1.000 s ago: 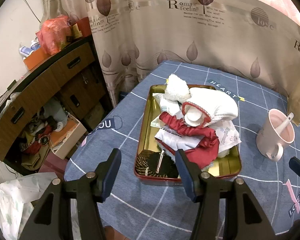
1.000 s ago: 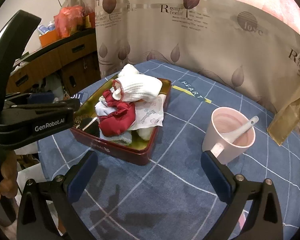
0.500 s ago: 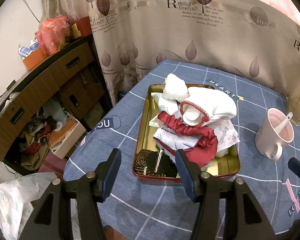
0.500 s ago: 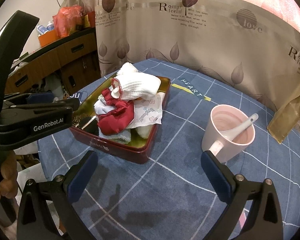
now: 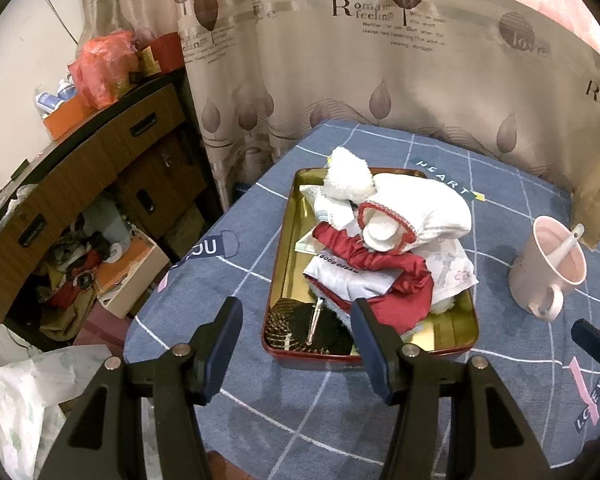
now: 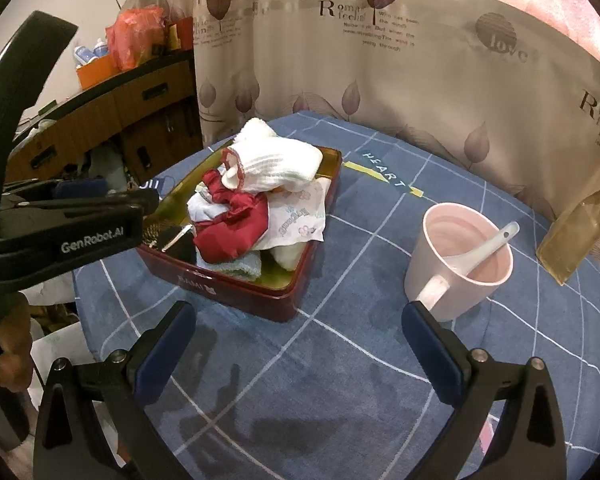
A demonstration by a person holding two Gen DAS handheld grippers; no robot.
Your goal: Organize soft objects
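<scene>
A pink mug (image 6: 458, 258) with a white spoon (image 6: 482, 246) leaning inside stands on the blue grid-patterned tablecloth (image 6: 320, 380), toward its right edge. Behind the table hangs a beige leaf-printed curtain (image 5: 380, 80) (lettered "Romantic feeling" and "love"). Off the table's left edge stands a wooden cabinet (image 5: 80, 160), an orange plastic bag (image 5: 100, 66) on its top and clutter in its open lower part.

Red tin (image 6: 260, 298), pink mug (image 6: 456, 256), blue gridded tablecloth (image 6: 340, 380).
</scene>
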